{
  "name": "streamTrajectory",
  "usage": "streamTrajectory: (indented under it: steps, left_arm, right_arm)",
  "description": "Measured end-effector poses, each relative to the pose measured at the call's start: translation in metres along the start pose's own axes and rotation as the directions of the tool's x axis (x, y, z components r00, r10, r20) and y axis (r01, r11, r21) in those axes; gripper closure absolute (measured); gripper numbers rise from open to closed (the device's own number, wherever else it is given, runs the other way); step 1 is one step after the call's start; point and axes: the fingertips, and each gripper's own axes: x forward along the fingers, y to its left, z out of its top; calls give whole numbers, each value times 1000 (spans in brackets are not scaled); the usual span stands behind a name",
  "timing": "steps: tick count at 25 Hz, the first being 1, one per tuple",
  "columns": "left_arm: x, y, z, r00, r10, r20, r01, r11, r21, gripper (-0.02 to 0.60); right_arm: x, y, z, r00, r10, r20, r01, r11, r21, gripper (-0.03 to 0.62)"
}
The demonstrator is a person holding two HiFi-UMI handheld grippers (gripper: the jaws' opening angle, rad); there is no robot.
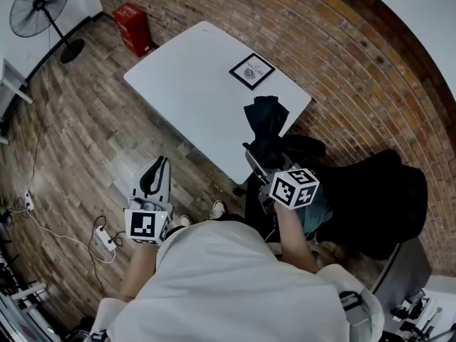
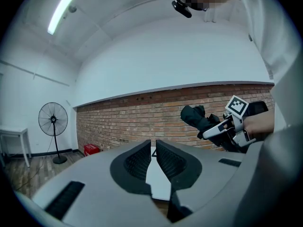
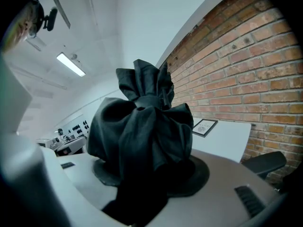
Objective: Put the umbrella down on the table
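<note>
Right hand-held gripper [image 1: 261, 164] clamps umbrella [image 3: 142, 131], fabric hiding jaws.

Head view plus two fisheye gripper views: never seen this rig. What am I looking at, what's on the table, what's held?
No robot here: a person holds a hand-held gripper in each hand. The head view looks down from the person's head; each gripper view looks forward from a camera on that gripper. The right gripper clamps a folded black umbrella, up in the air near the edge of the white table. On the table lies a framed card. The left gripper has its fingers shut on nothing.
</note>
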Motion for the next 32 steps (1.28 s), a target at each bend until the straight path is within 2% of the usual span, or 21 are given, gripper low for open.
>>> streamTrajectory:
  steps: [6, 17, 20, 26, 30, 32]
  left_arm:
    - [-4, 2, -6, 1000, 27, -8, -28, 999, -17, 540]
    - [-15, 35, -15, 984, 176, -16, -177, 984, -29, 551]
    - [-16, 41, -16, 978, 206, -13, -207, 978, -36, 557]
    - [-13, 49, -19, 977, 211, -34, -212, 976, -55, 558]
    - [-5, 45, -17, 980, 197, -39, -199, 979, -38, 558]
    - [-3, 44, -17, 980, 193, -48, -195, 980, -33, 558]
  right_arm:
    - [16, -6, 5, 1000, 20, -19, -20, 1000, -7, 364]
    - [60, -11, 17, 995, 79, -56, -82, 995, -57, 364]
    - [76, -19, 24, 995, 74, -63, -80, 993, -89, 364]
    - [121, -33, 33, 995, 62, -80, -69, 993, -94, 362]
    - [154, -49, 30, 992, 43, -117, -57, 991, -120, 362]
    - [170, -57, 25, 989, 41, -144, -54, 994, -91, 362]
